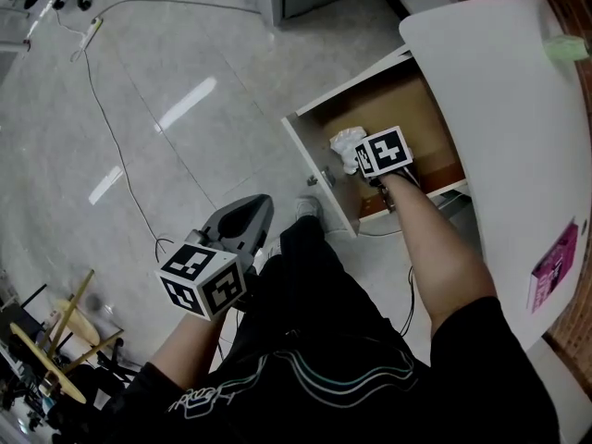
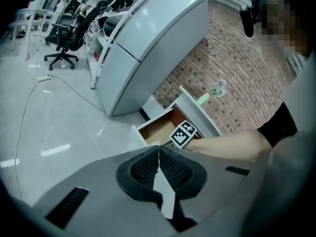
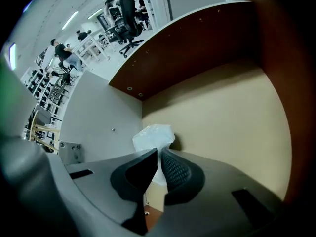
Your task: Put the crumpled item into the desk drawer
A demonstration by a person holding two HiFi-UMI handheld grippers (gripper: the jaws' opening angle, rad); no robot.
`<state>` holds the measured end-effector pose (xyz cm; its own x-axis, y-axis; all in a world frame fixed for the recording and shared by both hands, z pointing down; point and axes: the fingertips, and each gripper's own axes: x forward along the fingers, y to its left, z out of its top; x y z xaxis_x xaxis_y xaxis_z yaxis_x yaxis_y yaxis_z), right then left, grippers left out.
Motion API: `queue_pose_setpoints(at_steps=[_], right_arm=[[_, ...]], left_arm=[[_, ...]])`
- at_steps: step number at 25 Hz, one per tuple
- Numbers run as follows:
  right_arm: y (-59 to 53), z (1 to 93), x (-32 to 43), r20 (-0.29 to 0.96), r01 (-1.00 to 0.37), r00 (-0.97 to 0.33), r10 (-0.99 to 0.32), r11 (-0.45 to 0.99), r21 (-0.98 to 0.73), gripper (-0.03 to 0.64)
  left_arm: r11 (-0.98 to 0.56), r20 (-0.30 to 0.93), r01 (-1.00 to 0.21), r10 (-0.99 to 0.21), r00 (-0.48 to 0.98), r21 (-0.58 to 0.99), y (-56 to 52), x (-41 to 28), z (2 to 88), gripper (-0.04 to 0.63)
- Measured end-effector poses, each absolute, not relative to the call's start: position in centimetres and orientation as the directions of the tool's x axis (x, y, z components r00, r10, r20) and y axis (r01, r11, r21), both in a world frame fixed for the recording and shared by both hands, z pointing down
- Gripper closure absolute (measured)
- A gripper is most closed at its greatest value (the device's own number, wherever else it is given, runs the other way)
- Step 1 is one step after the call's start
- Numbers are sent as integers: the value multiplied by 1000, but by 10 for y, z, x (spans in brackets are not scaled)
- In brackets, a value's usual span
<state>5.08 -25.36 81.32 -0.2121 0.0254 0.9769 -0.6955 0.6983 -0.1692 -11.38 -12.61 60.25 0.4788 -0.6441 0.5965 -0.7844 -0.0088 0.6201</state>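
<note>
a: right hand-held gripper (image 3: 158, 152)?
b: clenched on the crumpled item (image 3: 154, 136), inside the open drawer (image 3: 222, 112), close to 1 wall.
a: left hand-held gripper (image 2: 159, 149)?
b: jaws pressed together, empty, over the floor (image 2: 49, 132).

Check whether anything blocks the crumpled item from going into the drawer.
Nothing visible does: the drawer stands open, and the right gripper, shut on the item, holds it inside.
</note>
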Motion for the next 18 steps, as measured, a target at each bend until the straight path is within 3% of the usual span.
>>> queue_pose_setpoints(at_steps=[5,8,18], right_arm=[[-255,810,50,978,-676,-203,44,716,-173,560],[-253,798,54,973,-687,-229,40,701,-191,420],[-235,677,50,912,-694,-402,-87,679,-241,417]], left_arm=[[47,600,-774,-662,449,631,-123,-127,606,572],[33,596,-776,-662,455,630,-121,-124,600,572],[-81,520,-753,-676,523,653,-110,-102,530,572]])
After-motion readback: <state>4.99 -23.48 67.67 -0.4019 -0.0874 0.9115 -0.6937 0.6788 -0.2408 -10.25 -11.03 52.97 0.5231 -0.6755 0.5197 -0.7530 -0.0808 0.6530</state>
